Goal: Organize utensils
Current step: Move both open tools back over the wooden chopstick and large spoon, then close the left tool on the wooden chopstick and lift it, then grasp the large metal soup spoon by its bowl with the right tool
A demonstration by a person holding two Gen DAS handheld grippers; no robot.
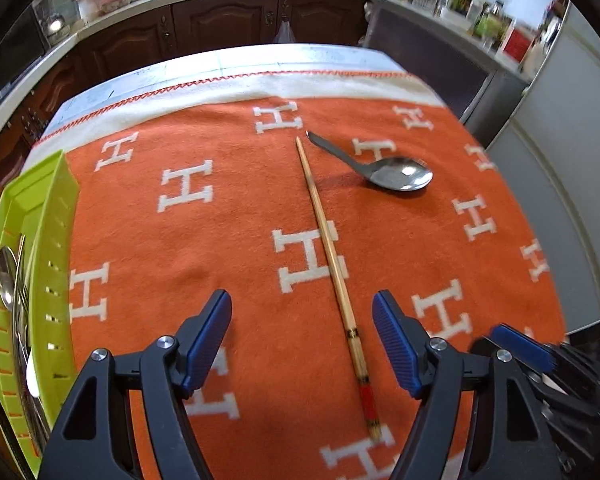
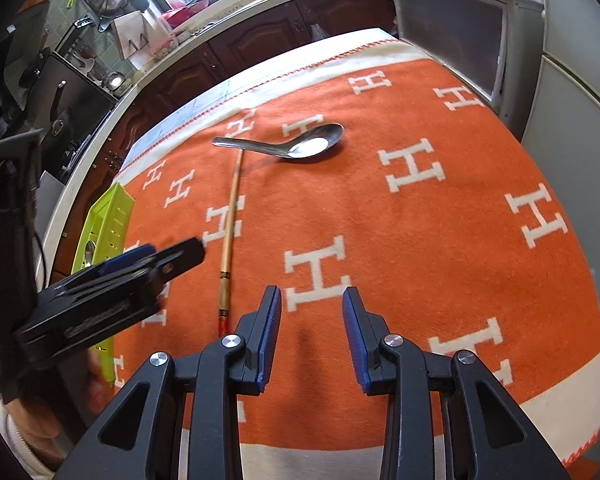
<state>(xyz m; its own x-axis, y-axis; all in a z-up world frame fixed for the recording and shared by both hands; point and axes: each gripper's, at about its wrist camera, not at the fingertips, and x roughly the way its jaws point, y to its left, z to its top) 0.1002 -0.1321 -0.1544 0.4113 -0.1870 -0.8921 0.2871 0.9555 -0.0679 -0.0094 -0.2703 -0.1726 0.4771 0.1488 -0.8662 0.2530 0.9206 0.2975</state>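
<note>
Both hand-held grippers hang over the worktop (image 1: pixel 148 76), which is covered by an orange blanket with white H letters (image 1: pixel 220 240). Left hand-held gripper (image 1: pixel 302 340) has its blue-padded jaws spread wide with nothing pinched; a long bamboo chopstick with a red-banded end (image 1: pixel 332 264) lies on the blanket between and ahead of them, untouched. Right hand-held gripper (image 2: pixel 311 336) has its jaws parted more narrowly, also empty, above bare blanket. A shiny steel soup spoon (image 1: pixel 384 168) rests near the chopstick's far tip, bowl up. At the blanket's left edge stands a lime-green slotted plastic tray (image 1: pixel 56 240) holding metal cutlery (image 1: pixel 10 280).
</note>
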